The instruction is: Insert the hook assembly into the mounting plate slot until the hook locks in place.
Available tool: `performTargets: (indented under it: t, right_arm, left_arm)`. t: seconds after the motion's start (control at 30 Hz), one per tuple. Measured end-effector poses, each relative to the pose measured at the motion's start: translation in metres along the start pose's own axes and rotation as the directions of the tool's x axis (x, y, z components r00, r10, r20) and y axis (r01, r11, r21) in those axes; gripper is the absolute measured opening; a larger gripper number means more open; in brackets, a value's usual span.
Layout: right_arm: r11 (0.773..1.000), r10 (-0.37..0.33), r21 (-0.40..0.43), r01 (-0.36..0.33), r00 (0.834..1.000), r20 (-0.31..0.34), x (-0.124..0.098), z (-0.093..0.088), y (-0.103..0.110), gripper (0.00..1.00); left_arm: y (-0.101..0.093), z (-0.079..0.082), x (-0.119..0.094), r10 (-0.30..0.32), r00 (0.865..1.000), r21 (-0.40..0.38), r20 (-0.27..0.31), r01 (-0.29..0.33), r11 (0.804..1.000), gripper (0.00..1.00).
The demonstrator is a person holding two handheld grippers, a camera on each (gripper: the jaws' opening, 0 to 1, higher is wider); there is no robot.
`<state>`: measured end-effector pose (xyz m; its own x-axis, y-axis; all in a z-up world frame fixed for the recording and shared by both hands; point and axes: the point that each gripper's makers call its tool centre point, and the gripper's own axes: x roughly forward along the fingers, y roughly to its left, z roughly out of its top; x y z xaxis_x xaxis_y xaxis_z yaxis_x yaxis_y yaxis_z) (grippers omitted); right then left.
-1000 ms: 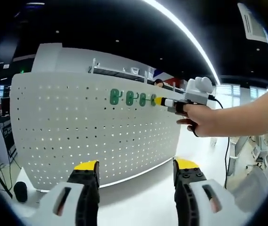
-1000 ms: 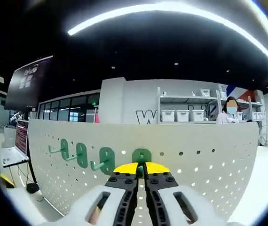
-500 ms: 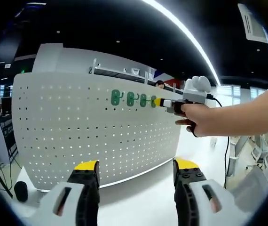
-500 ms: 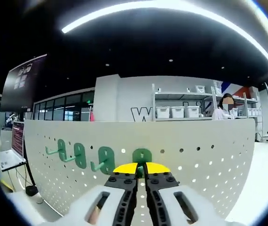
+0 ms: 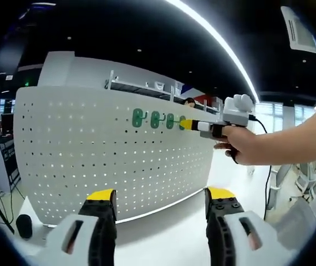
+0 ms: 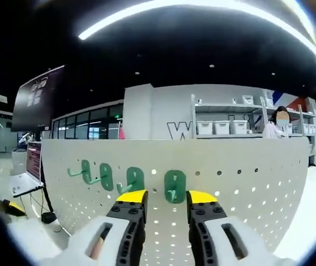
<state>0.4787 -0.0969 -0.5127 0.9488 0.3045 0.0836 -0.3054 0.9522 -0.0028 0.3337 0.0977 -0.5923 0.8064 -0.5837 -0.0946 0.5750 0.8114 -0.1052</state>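
My right gripper (image 6: 166, 198) stands with jaws parted, one on each side of the rightmost green hook (image 6: 174, 186), not touching it. The hook sits on the white pegboard (image 6: 246, 188), its plate upright and its prong pointing out toward me. Three more hooks (image 6: 107, 176) run in a row to its left (board bare below and right). My left gripper (image 5: 159, 195) hangs released, well back from the pegboard's lower edge.

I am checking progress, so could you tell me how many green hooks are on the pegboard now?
4, in one row on the pegboard: far-left hook, second hook, third hook, and the fourth hook between the right gripper tips.
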Motion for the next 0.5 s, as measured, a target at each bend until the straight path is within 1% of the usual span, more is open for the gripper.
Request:
performTargets:
  t: [0.07,0.1,0.13,0.2,0.27,0.3,0.37,0.4,0.5]
  right_arm:
    - [1.000,0.022,-0.002,-0.022,1.000,-0.013,-0.006,-0.005,0.002,0.35]
    - [0.999,0.036,0.001,-0.036,0.999,-0.014,-0.007,-0.007,0.003,0.36]
    - [0.998,0.051,0.024,-0.051,0.999,-0.015,-0.009,-0.011,0.005,0.36]
    - [0.997,0.066,0.035,-0.065,0.998,-0.021,-0.011,-0.015,0.008,0.39]
    - [0.998,0.066,0.025,-0.065,0.997,-0.037,-0.011,-0.019,0.009,0.39]
    - [0.997,0.077,0.027,-0.075,0.996,-0.041,-0.011,-0.020,0.012,0.39]
    - [0.997,0.075,0.029,-0.074,0.997,-0.036,-0.012,-0.019,0.012,0.38]
    - [0.996,0.080,0.038,-0.079,0.997,-0.023,-0.012,-0.017,0.014,0.38]
    - [0.996,0.081,0.035,-0.080,0.996,-0.028,-0.014,-0.016,0.012,0.38]
  left_arm:
    - [0.000,-0.001,0.000,-0.001,1.000,0.006,-0.001,0.001,1.000,0.67]
    - [0.001,-0.001,0.000,0.000,1.000,0.007,-0.002,0.000,1.000,0.67]
    - [0.002,-0.002,0.000,0.002,1.000,0.009,-0.005,-0.002,1.000,0.67]
    - [0.002,-0.002,-0.001,0.005,1.000,0.004,-0.005,-0.005,1.000,0.67]
    - [0.004,-0.001,-0.001,0.007,1.000,0.006,-0.001,-0.007,1.000,0.67]
    - [0.004,0.001,-0.001,0.005,1.000,0.005,0.003,-0.005,1.000,0.67]
    - [0.004,0.002,0.000,0.006,1.000,0.011,0.005,-0.006,1.000,0.67]
    - [0.005,0.003,0.000,0.006,1.000,0.011,0.007,-0.007,1.000,0.67]
    - [0.004,0.005,0.000,0.005,1.000,0.014,0.013,-0.005,1.000,0.67]
